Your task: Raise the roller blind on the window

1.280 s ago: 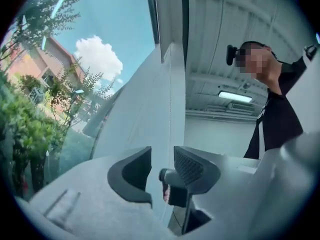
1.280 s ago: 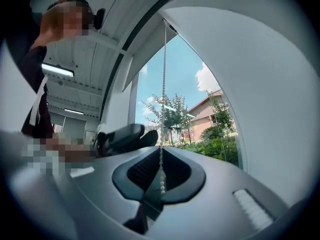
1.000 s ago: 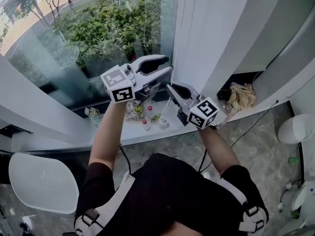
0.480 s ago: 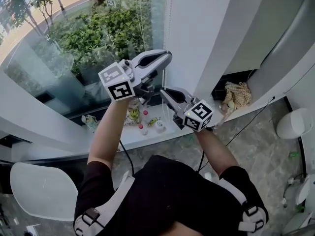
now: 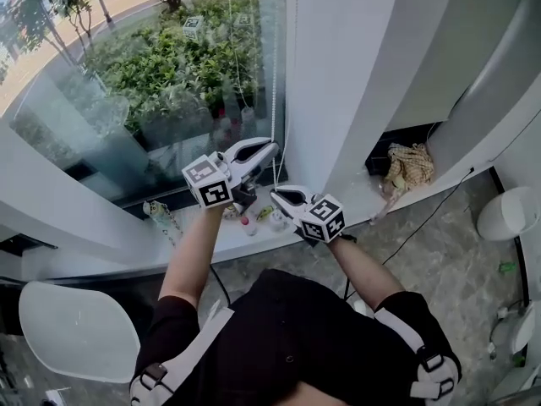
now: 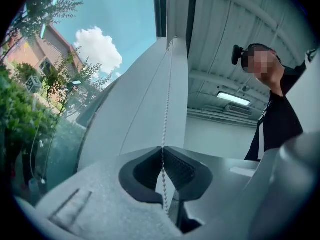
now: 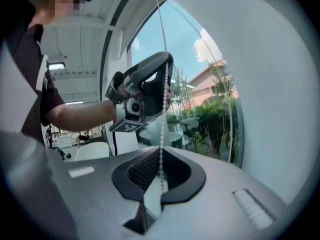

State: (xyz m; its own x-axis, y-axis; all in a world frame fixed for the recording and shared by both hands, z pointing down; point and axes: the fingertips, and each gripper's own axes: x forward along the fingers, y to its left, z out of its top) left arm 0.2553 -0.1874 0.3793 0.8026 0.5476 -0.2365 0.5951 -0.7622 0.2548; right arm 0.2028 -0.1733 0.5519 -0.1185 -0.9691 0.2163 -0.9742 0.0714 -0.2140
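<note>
Head view, nearest first: person's black short-sleeved top (image 5: 296,337), both bare forearms raised toward the window. White rounded chair seat (image 5: 76,311) at lower left, on grey stone floor (image 5: 448,260). Left gripper (image 5: 269,148), grey with a marker cube, is the upper of the two. Its fingers (image 6: 90,199) have just been closing and pinch the white beaded pull chain (image 6: 166,109) of the roller blind, the strand passing between the dark ribbed pads. Right gripper (image 5: 275,196), same make, sits just below and beside the left. Its fingers (image 7: 240,194) are closed on the same chain lower down, and the strand rises straight from them to the left gripper above. The chain hangs along the edge of the glass, just beside the white column (image 5: 338,66). White window sill (image 5: 211,244) lies beneath both grippers and bears several small bottles and packets (image 5: 249,222), kinds too small to tell. Crumpled beige cloth (image 5: 407,166) lies in a dark recess right of the column. Beyond the glass pane (image 5: 127,142): green shrubs (image 5: 169,57) and trees.
</note>
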